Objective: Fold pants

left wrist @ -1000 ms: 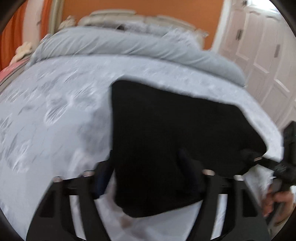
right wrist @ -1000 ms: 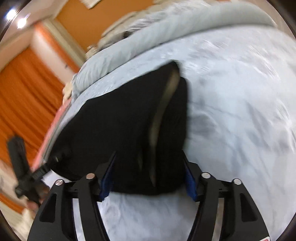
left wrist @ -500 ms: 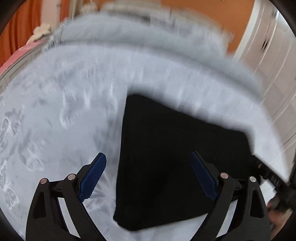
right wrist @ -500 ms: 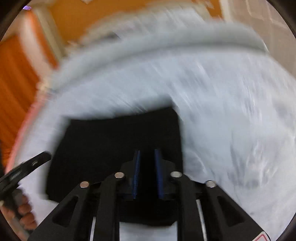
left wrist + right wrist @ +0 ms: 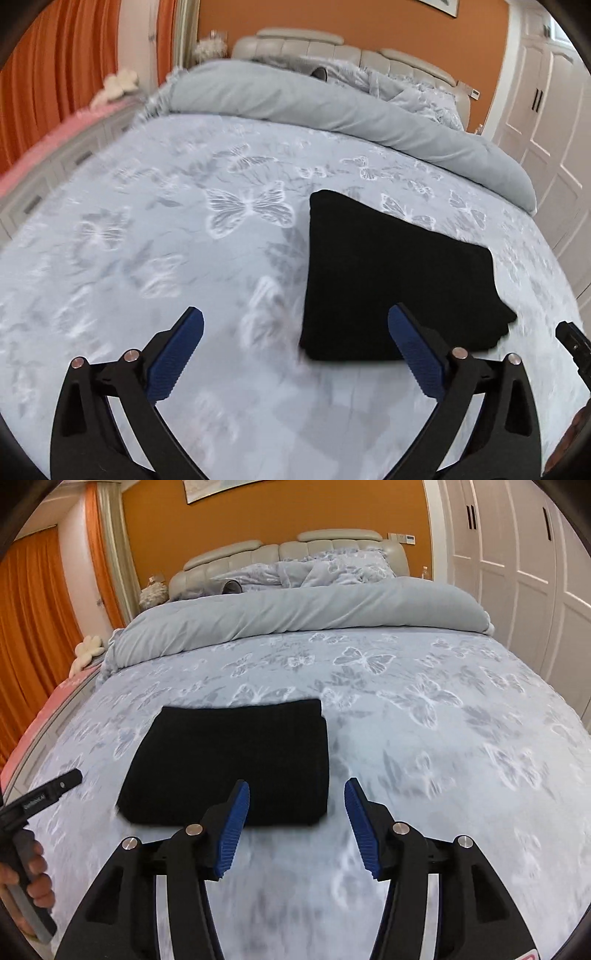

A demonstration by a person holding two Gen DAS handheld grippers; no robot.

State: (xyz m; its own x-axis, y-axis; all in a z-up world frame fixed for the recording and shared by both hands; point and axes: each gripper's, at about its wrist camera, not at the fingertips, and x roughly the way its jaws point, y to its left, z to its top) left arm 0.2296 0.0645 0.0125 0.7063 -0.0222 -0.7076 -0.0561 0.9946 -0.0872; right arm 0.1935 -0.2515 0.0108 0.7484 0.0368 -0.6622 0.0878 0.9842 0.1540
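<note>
The black pants (image 5: pixel 395 284) lie folded into a flat rectangle on the butterfly-print bedspread (image 5: pixel 147 229). In the right wrist view the pants (image 5: pixel 229 760) sit just ahead and left of my right gripper (image 5: pixel 295 805), which is open and empty above the bed. My left gripper (image 5: pixel 295 332) is wide open and empty, held back from the pants' near left edge. The left gripper's body (image 5: pixel 40 797) shows at the right wrist view's left edge, with a hand on its handle.
A rolled grey duvet (image 5: pixel 295 616) lies across the bed beyond the pants, with pillows and a beige headboard (image 5: pixel 280 550) behind. White wardrobe doors (image 5: pixel 535 572) stand to the right, orange curtains (image 5: pixel 33 627) and a pink-topped bench (image 5: pixel 55 136) to the left.
Both grippers let go of the pants and pulled back from them. The left gripper opened wide; the right gripper closed briefly, then opened. The pants now lie flat.
</note>
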